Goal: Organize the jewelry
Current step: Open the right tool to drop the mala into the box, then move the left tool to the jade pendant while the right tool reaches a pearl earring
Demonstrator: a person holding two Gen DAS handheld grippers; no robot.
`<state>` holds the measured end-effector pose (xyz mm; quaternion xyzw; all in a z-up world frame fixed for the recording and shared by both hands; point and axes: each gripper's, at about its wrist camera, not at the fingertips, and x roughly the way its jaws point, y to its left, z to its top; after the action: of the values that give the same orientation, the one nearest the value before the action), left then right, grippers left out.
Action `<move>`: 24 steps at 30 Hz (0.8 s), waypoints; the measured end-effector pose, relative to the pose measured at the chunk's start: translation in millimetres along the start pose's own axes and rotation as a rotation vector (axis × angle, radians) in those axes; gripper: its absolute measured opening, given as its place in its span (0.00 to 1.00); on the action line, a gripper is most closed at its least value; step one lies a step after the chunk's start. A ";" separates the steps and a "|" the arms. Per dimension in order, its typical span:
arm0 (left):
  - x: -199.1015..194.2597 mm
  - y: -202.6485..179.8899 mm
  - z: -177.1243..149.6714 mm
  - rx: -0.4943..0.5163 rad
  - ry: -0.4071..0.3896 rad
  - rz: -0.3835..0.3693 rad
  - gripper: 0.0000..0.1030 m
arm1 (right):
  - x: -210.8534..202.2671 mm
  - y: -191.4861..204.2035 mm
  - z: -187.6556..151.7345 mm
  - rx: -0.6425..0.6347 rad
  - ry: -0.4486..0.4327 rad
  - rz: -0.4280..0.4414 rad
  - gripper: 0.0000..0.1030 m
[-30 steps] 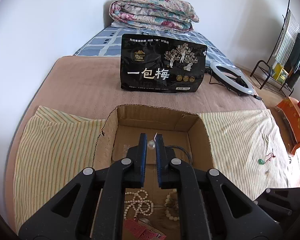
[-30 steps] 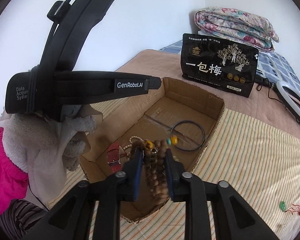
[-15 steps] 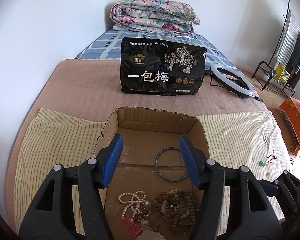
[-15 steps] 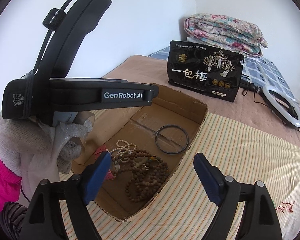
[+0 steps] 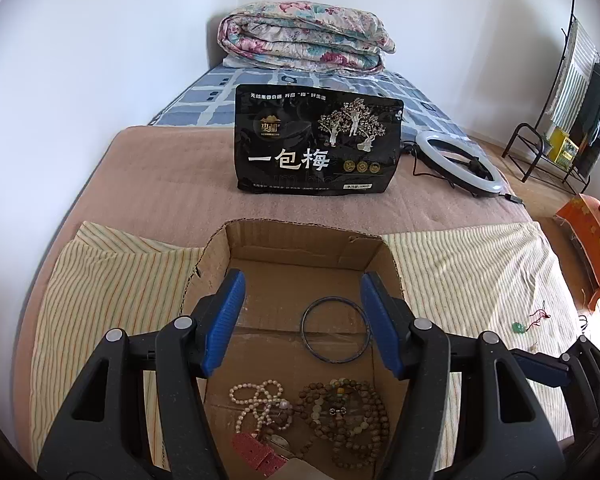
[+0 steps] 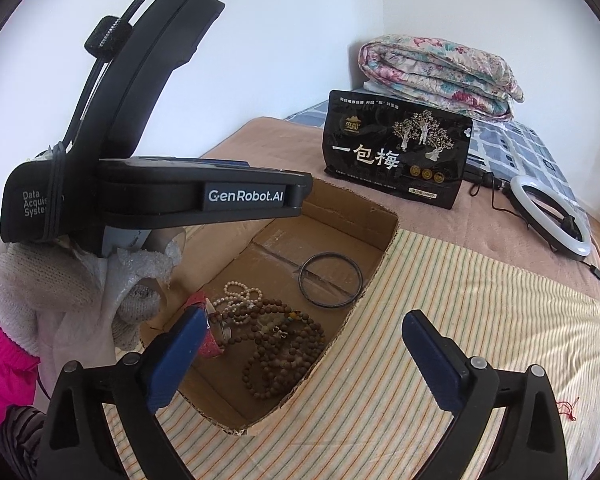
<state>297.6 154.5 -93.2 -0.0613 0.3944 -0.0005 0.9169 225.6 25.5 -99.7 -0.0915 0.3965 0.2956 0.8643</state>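
Item, striped cloth (image 5: 480, 264), spread across the lower half of the left-wrist frame. Item, cardboard box (image 5: 300, 236), set at lower centre on that cloth, open-topped. Item, left gripper (image 5: 300, 320), held over the box with jaws spread wide, nothing between them. Item, right gripper (image 6: 304, 354), at lower centre of the right-wrist frame, likewise wide apart and empty. Item, dark bangle (image 5: 335, 330), laid flat on the box floor. Item, brown bead strand (image 5: 352, 412), heaped at the box's lower edge. Item, pearl strand (image 5: 260, 396), beside it on the left. Item, red strap (image 5: 256, 452), partly seen below. Item, green pendant on red cord (image 5: 520, 326), lying on the cloth at right, outside the box; judged the remaining piece, the task being nearly complete.
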 end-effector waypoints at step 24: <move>-68.9 -74.0 -9.7 0.118 -0.150 -0.040 0.61 | -84.1 -44.0 -36.9 0.034 -0.081 -0.089 1.00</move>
<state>246.7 83.3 -41.6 -0.0150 0.3224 -0.0376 0.9458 185.1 -61.4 -65.5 -0.0824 0.3616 0.2537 0.8933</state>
